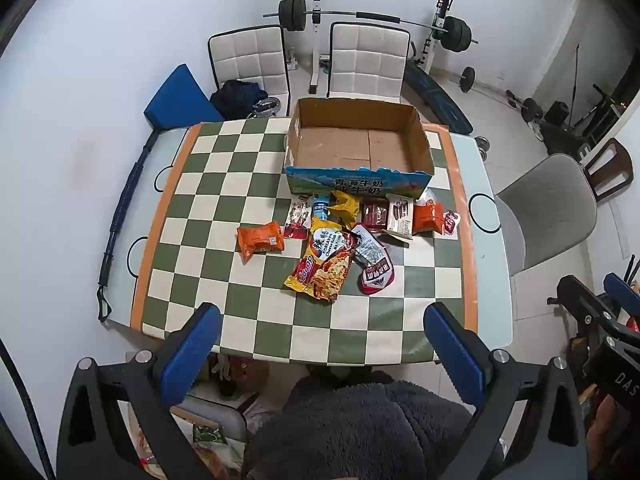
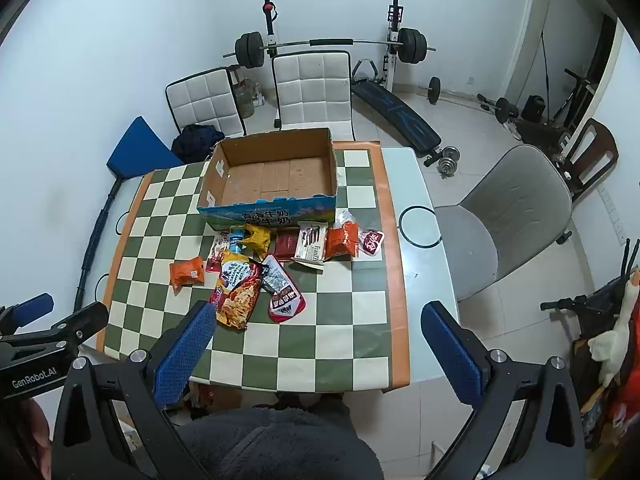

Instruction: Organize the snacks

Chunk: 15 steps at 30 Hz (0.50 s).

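An open, empty cardboard box [image 1: 352, 120] [image 2: 324, 152] stands at the far side of the checkered table [image 1: 248, 184] [image 2: 340, 332]. In front of it lies a loose pile of snack packets: a large noodle pack [image 1: 322, 264] [image 2: 238, 292], a lone orange packet [image 1: 260, 239] [image 2: 186, 273] to its left, a red pouch [image 1: 376, 276] [image 2: 287, 304], a yellow bag [image 1: 344, 206] [image 2: 258, 238], a white wafer pack [image 1: 401, 214] [image 2: 312, 244] and another orange packet [image 1: 428, 218] [image 2: 342, 242]. My left gripper [image 1: 322, 316] and right gripper [image 2: 318, 314] are both open and empty, held above the table's near edge.
White chairs [image 1: 366, 60] stand behind the table, a grey chair [image 1: 548, 204] [image 2: 516, 216] to the right. A barbell rack [image 1: 436, 32] and weights are at the back. A blue cushion [image 1: 180, 98] is at the left. The other gripper [image 2: 48, 332] shows at the left edge.
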Tool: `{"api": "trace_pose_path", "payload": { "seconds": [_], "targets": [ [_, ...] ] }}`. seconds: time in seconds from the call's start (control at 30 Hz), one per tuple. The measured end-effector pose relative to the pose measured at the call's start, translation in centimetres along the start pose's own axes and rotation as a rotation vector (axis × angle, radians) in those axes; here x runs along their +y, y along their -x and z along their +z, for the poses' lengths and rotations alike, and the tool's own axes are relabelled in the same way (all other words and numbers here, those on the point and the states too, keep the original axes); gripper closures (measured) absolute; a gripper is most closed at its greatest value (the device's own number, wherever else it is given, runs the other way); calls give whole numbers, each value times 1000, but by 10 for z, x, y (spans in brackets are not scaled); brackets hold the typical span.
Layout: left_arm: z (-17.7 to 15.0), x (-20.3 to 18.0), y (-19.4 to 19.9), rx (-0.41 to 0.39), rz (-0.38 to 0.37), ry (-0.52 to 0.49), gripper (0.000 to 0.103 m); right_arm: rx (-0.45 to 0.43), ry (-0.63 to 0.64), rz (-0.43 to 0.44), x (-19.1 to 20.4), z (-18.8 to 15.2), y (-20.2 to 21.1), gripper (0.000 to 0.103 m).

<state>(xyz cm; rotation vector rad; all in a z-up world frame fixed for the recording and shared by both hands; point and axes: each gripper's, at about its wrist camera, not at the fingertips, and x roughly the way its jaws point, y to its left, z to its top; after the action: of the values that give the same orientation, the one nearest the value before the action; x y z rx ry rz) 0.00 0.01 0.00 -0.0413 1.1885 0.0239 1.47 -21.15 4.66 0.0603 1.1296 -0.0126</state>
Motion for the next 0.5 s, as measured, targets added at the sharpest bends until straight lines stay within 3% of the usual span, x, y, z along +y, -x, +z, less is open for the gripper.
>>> {"api": "trace_pose_path", "payload": {
  "seconds": [0.5],
  "targets": [
    [5, 4, -1, -12, 8, -3, 0, -2, 1, 5, -2, 2, -2, 0]
  ]
}}
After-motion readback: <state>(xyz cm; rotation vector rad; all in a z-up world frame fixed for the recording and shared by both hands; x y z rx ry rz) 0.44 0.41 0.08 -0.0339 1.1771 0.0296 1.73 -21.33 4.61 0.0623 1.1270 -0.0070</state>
